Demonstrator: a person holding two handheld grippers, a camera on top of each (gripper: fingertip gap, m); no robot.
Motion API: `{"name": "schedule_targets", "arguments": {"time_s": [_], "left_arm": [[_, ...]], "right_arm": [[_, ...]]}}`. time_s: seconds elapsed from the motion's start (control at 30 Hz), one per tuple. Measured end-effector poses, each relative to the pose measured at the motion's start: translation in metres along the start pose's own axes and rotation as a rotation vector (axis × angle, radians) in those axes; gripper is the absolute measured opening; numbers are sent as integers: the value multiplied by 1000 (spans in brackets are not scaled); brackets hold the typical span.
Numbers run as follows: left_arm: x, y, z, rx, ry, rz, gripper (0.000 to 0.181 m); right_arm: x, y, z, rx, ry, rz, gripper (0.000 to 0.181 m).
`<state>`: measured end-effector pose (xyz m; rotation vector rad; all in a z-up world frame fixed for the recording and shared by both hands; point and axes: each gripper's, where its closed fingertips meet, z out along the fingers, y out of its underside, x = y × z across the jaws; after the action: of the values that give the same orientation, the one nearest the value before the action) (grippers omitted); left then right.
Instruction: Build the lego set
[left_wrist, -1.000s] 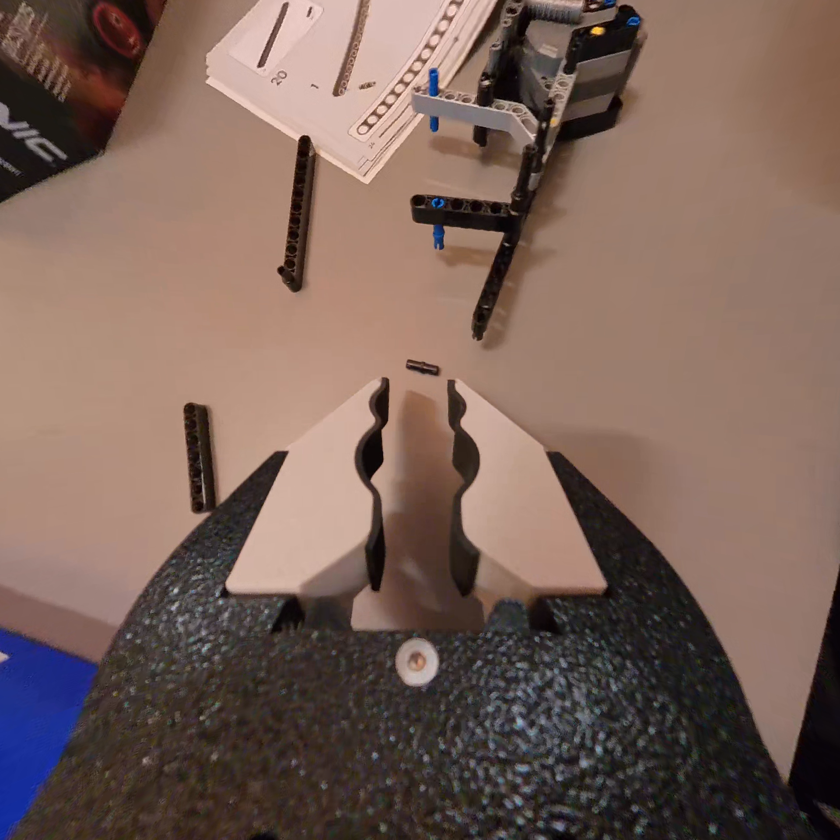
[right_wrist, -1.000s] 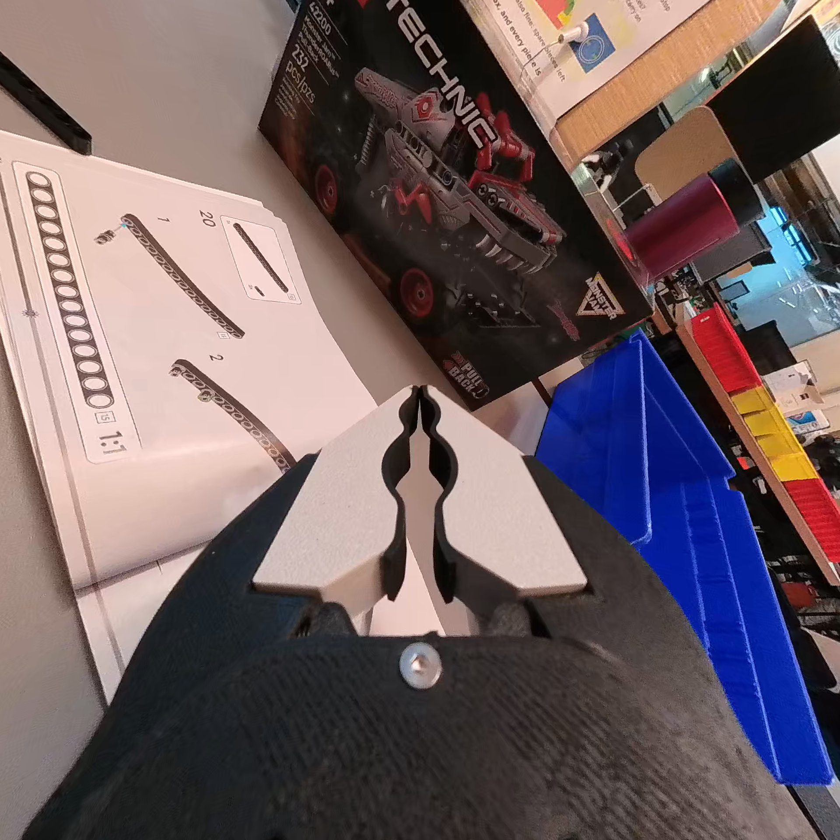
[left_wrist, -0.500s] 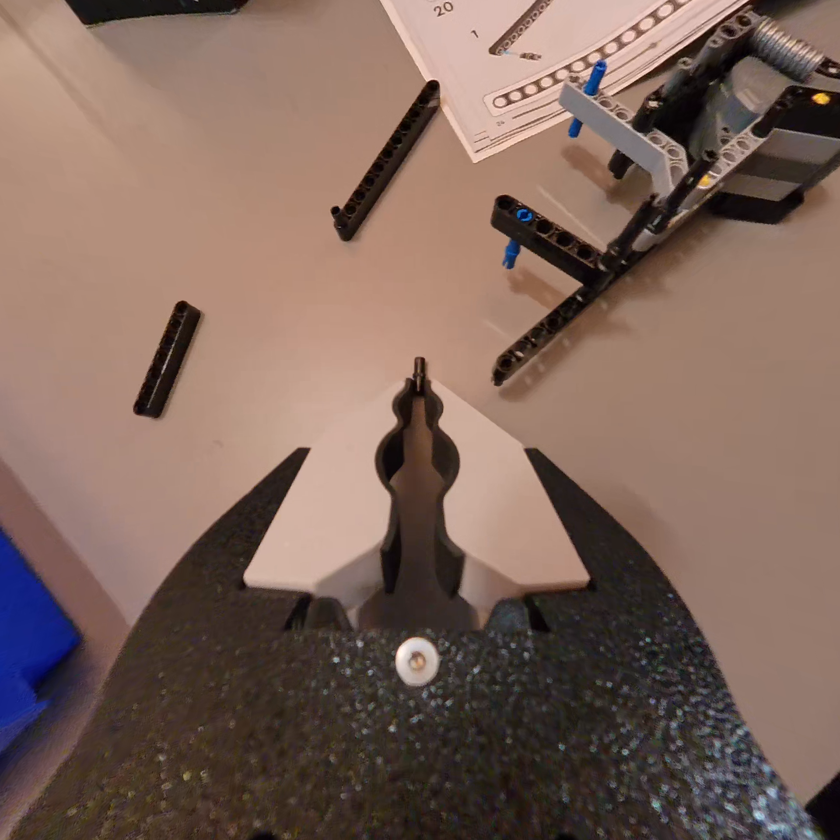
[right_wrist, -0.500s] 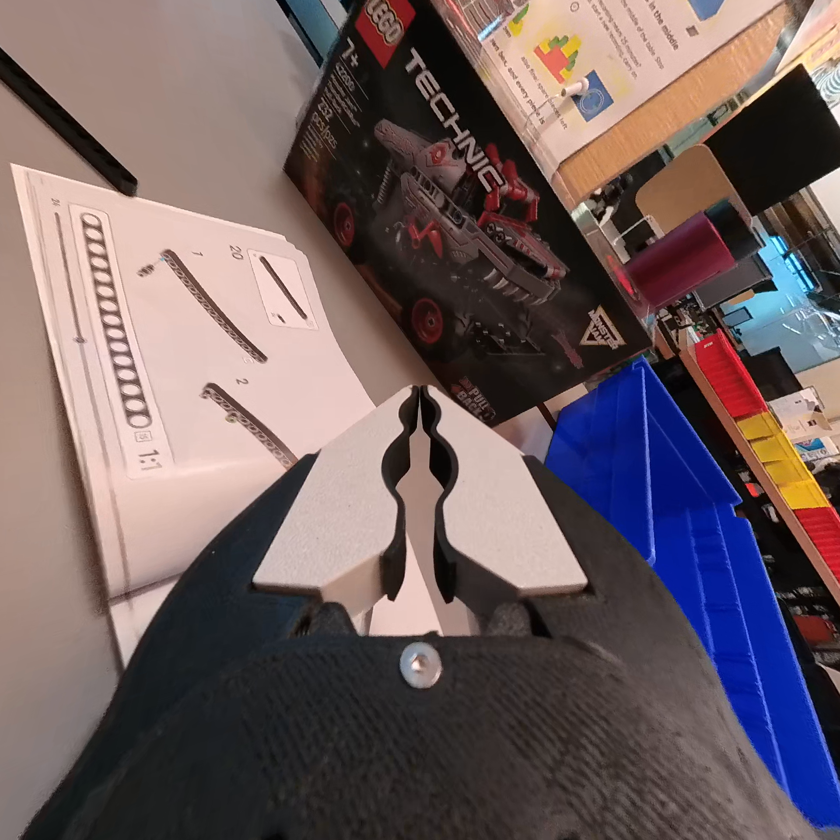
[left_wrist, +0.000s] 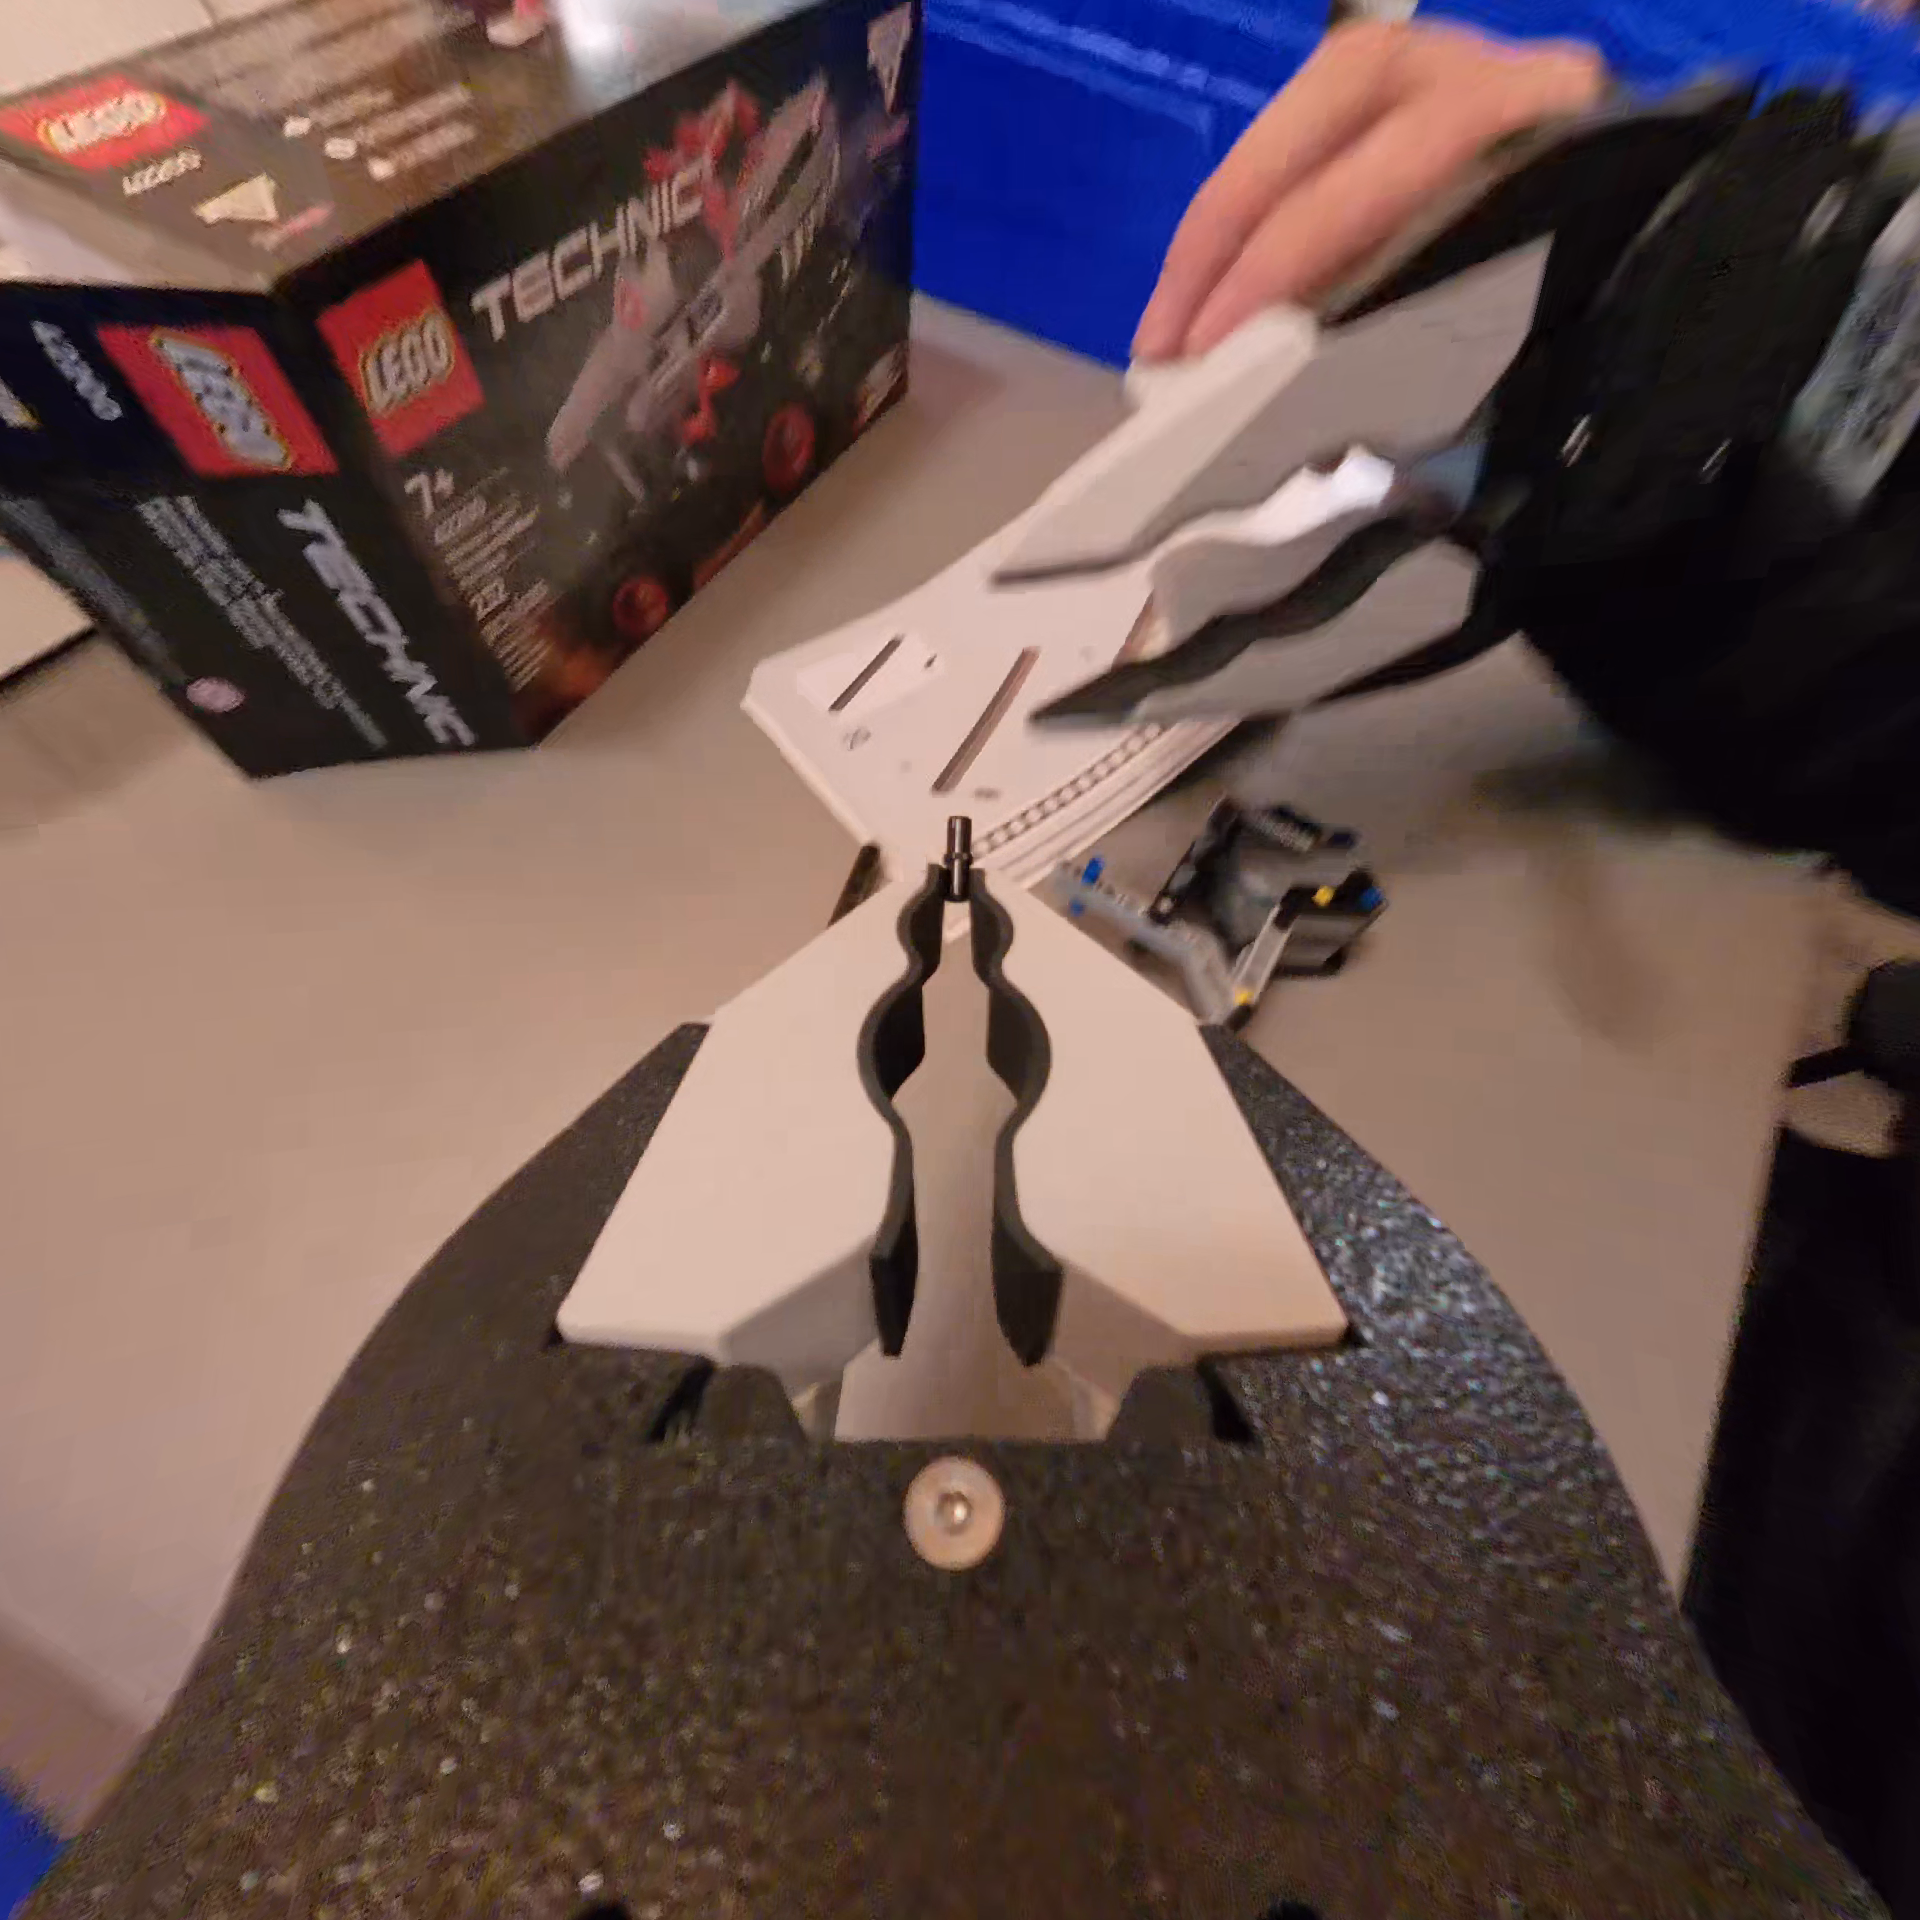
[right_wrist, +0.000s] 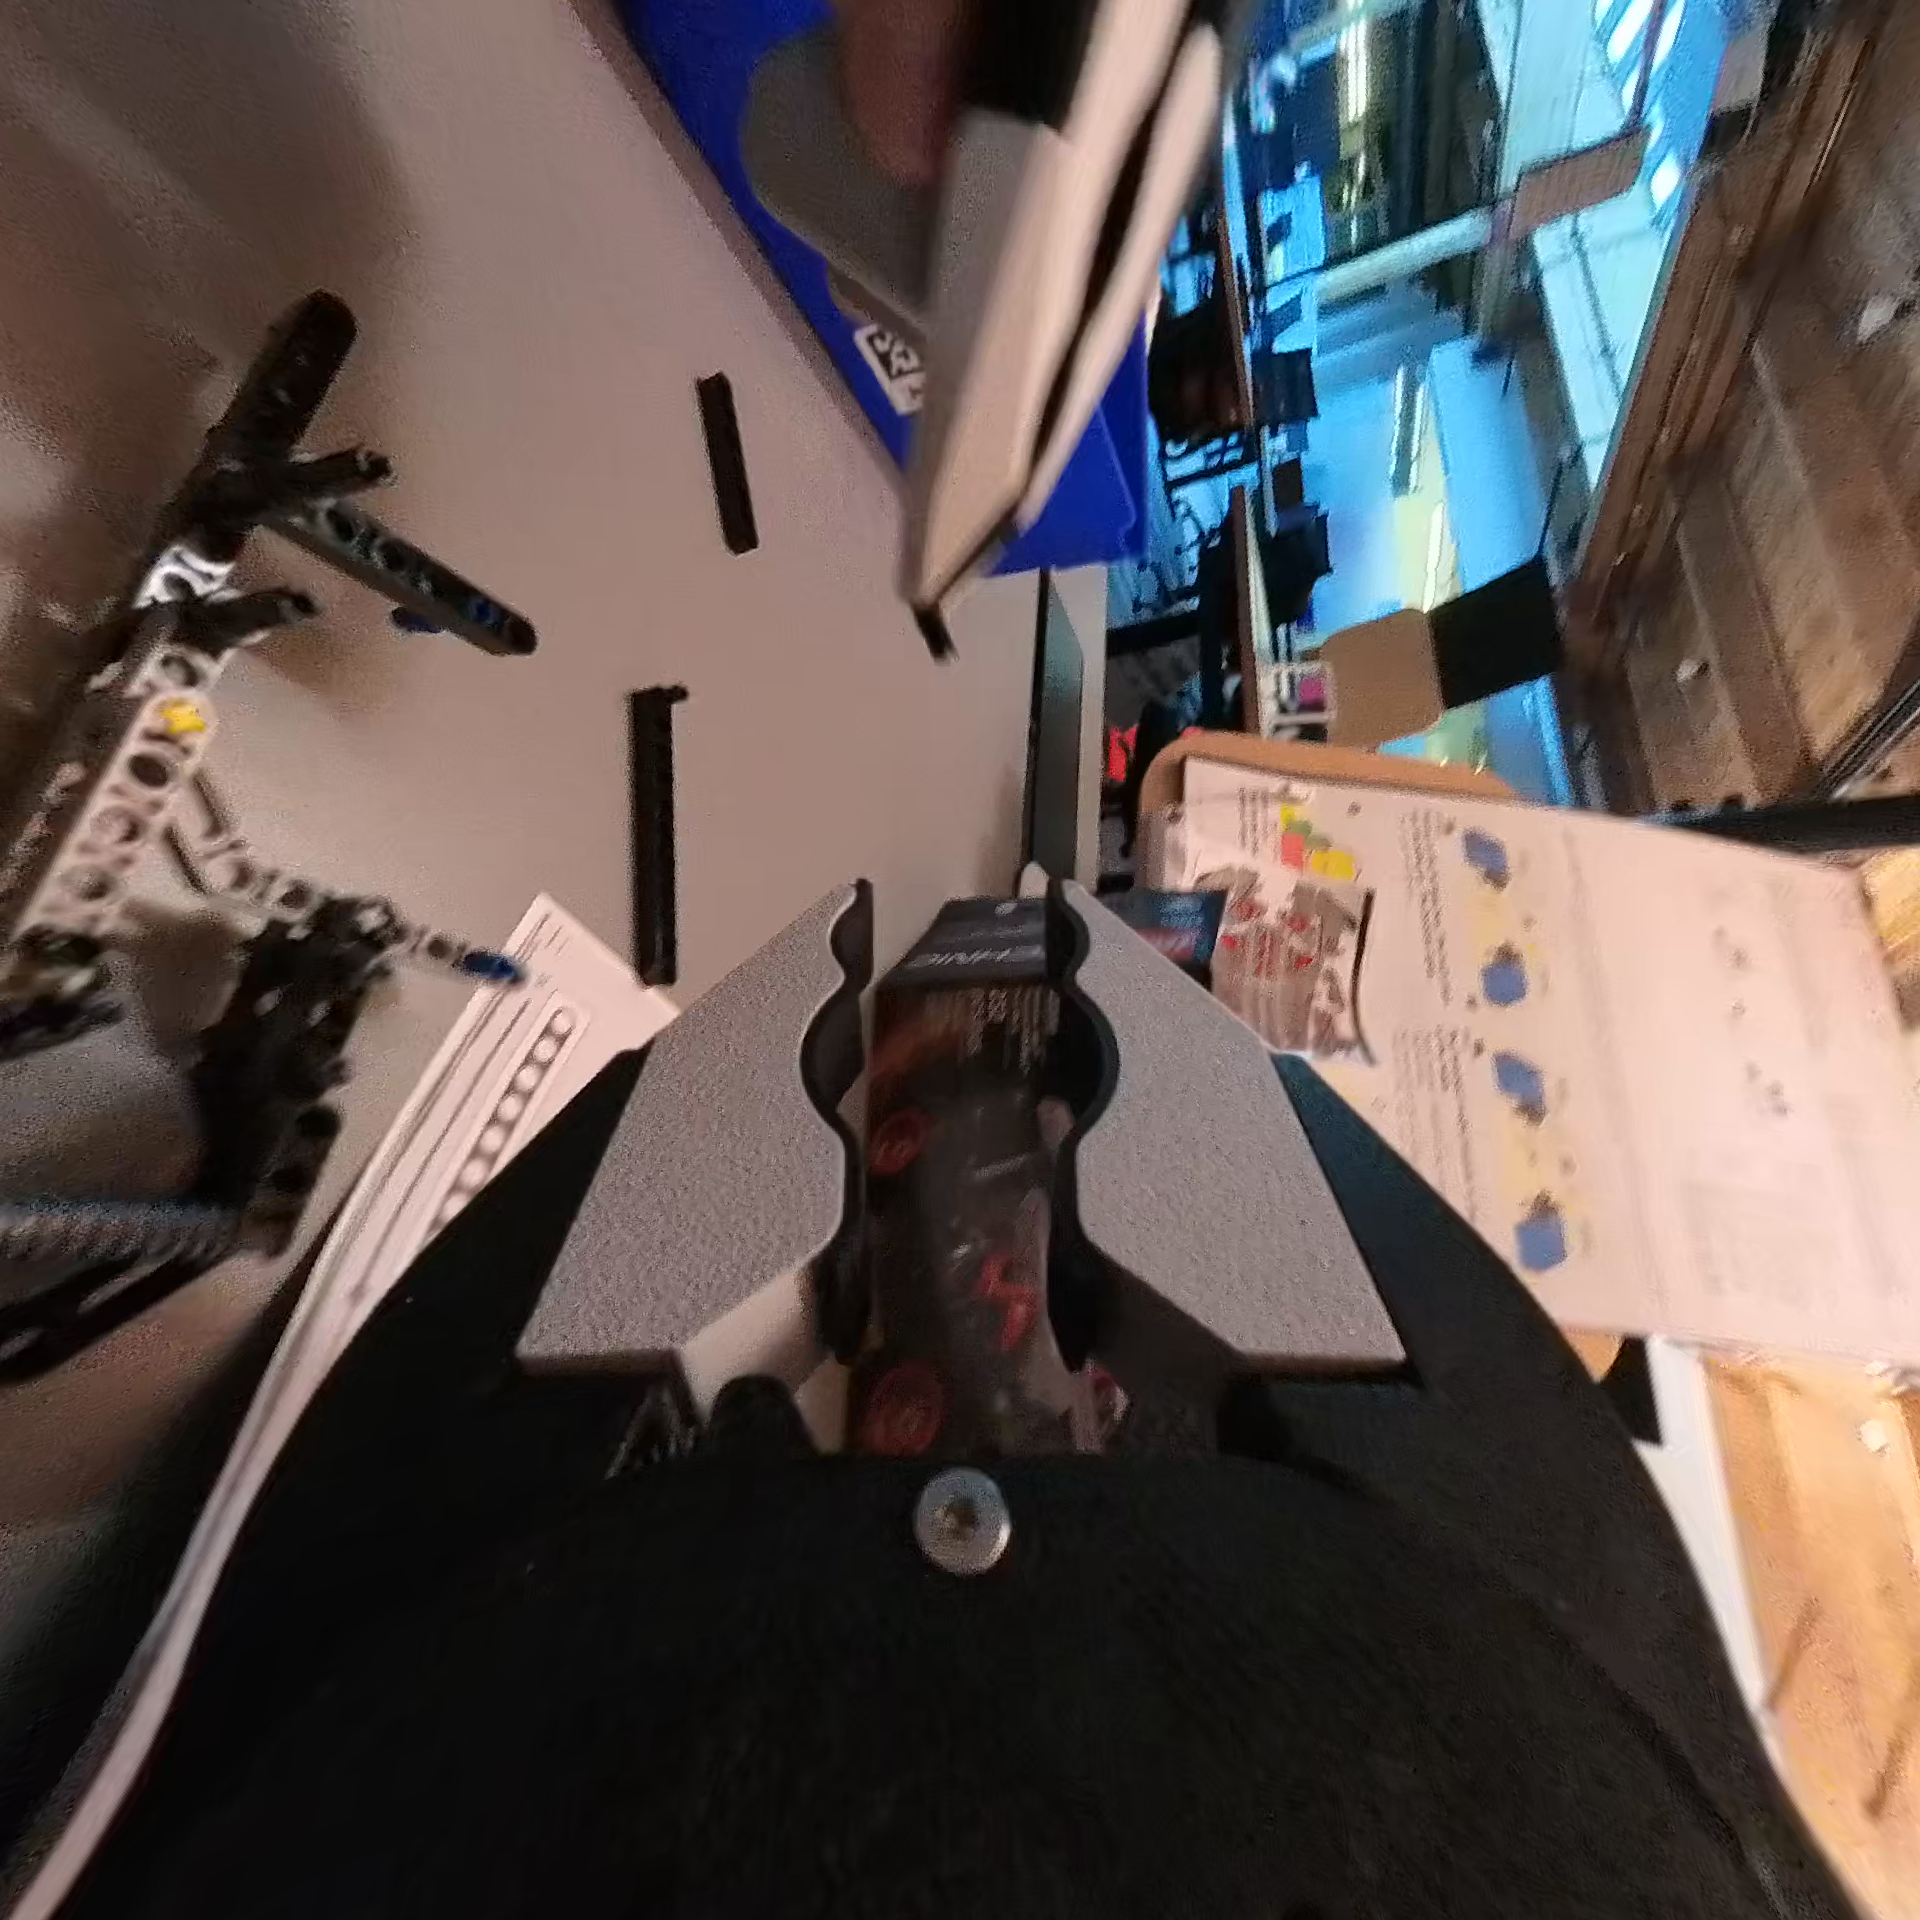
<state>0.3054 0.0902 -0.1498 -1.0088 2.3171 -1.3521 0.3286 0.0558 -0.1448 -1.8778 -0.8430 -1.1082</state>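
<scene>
My left gripper (left_wrist: 954, 902) is shut on a small black pin (left_wrist: 954, 854) that sticks out past its tips, held above the table. My right gripper (right_wrist: 961, 899) is open and empty; a hand holds it at the upper right of the left wrist view (left_wrist: 1023, 644), facing my left gripper. The right wrist view shows the left gripper (right_wrist: 930, 592) at the top with the pin (right_wrist: 935, 632). The part-built grey and black model (left_wrist: 1247, 914) stands beside the open instruction booklet (left_wrist: 914, 707). It also shows at the left of the right wrist view (right_wrist: 156, 748).
The black set box (left_wrist: 468, 468) stands at the left, with a blue bin (left_wrist: 1039, 156) behind it. A long black beam (right_wrist: 652, 831) and a short one (right_wrist: 727, 462) lie loose on the grey table (left_wrist: 312, 1039). A poster (right_wrist: 1558, 1039) is at the right. About 5 centimetres separates my left fingertips from my right.
My left gripper closed on the pin, lifted it off the table and swung toward the box. My right gripper opened and turned to face the left one.
</scene>
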Motion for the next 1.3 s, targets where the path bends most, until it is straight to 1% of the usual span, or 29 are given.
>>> {"name": "schedule_targets", "arguments": {"time_s": [0.03, 0.1, 0.17, 0.23, 0.3, 0.37, 0.43, 0.47, 0.53, 0.63, 0.7, 0.77, 0.87, 0.97, 1.07, 1.13, 1.3], "left_arm": [[0, -8, 1, 15, 25, -28, 2], [0, -18, 4, 26, 60, -64, 2], [-3, -24, 6, 30, 72, -81, 2], [-3, -25, 10, 15, 95, -97, 2], [-5, -23, 15, -4, 103, -105, 2], [-6, -22, 19, -19, 107, -107, 2], [-9, -24, 23, -8, 102, -115, 2], [-11, -26, 24, 8, 93, -102, 2], [-14, -33, 24, 67, 70, -10, 2], [-14, -45, 21, 191, 29, 124, 4], [-13, -50, 18, 234, 26, 150, 3], [-11, -52, 16, 246, 38, 164, 6], [-12, -51, 13, 237, 33, 171, 10], [-12, -50, 12, 231, 41, 147, 10], [-13, -45, 14, 200, 44, 127, 8], [-11, -45, 13, 200, 60, 121, 2], [-13, -43, 15, 179, 41, 138, 3]], "right_arm": [[1, -5, 6, 21, 4, -24, 34], [3, -13, 17, 54, 5, -44, 32], [3, -13, 25, 48, 9, -80, 29], [8, -9, 30, 37, 37, -113, 24], [7, -12, 33, 66, 36, -105, 19], [10, -13, 33, 77, 65, -122, 6], [11, -7, 34, 44, 80, -142, 2], [12, -4, 35, 31, 91, -123, 2], [18, -2, 36, 51, 112, -32, 1], [23, -5, 33, 158, 83, 212, 2], [25, -8, 31, 210, 60, 308, 2], [29, -8, 30, 227, 76, 362, 2], [32, -7, 29, 231, 98, 377, 2], [32, -11, 29, 245, 97, 375, 2], [32, -12, 30, 237, 108, 357, 2], [32, -12, 30, 239, 112, 359, 2], [30, -10, 31, 221, 103, 341, 2]]}}
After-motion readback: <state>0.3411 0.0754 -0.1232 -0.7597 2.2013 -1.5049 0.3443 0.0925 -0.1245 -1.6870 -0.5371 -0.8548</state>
